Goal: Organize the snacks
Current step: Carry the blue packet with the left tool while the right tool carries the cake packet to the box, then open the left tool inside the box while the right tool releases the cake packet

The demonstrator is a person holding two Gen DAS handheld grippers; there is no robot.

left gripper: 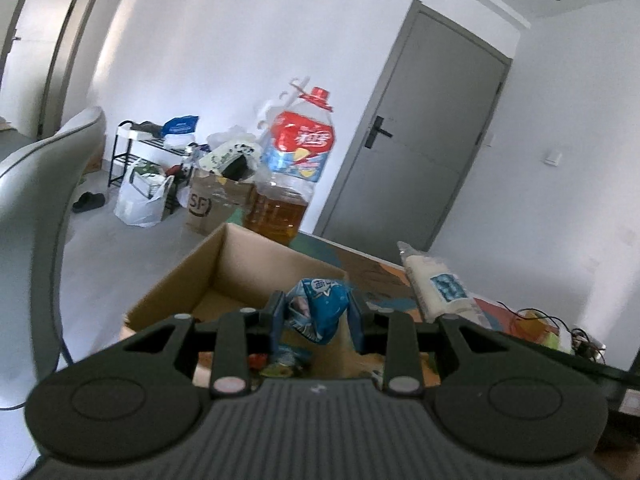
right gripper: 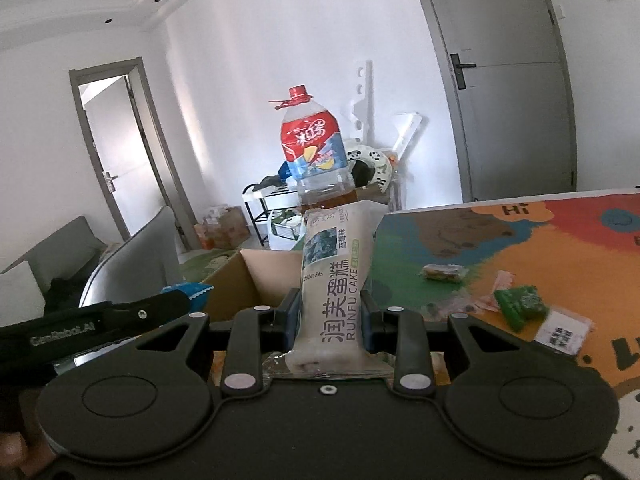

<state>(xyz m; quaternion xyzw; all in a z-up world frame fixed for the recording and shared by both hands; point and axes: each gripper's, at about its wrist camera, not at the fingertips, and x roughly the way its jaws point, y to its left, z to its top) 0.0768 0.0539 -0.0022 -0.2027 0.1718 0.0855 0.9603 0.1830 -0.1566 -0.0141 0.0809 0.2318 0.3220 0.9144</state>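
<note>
My left gripper (left gripper: 318,312) is shut on a crumpled blue snack packet (left gripper: 320,304), held just above the near side of an open cardboard box (left gripper: 180,284). Several bright snack packs (left gripper: 280,360) lie low in front of me, partly hidden by the gripper. My right gripper (right gripper: 330,312) is shut on a long white cake pack (right gripper: 336,280) that stands upright between the fingers. That cake pack (left gripper: 440,284) also shows at the right of the left wrist view. The left gripper's body (right gripper: 108,322) and the blue packet (right gripper: 188,292) appear at the left of the right wrist view, next to the box (right gripper: 248,276).
A big bottle with a red cap (left gripper: 296,168) stands behind the box on the colourful table mat (right gripper: 540,240). Loose snacks lie on the mat: a small wrapped bar (right gripper: 442,272), a green packet (right gripper: 520,304), a white labelled pack (right gripper: 564,334). A grey chair (left gripper: 36,200) is on the left.
</note>
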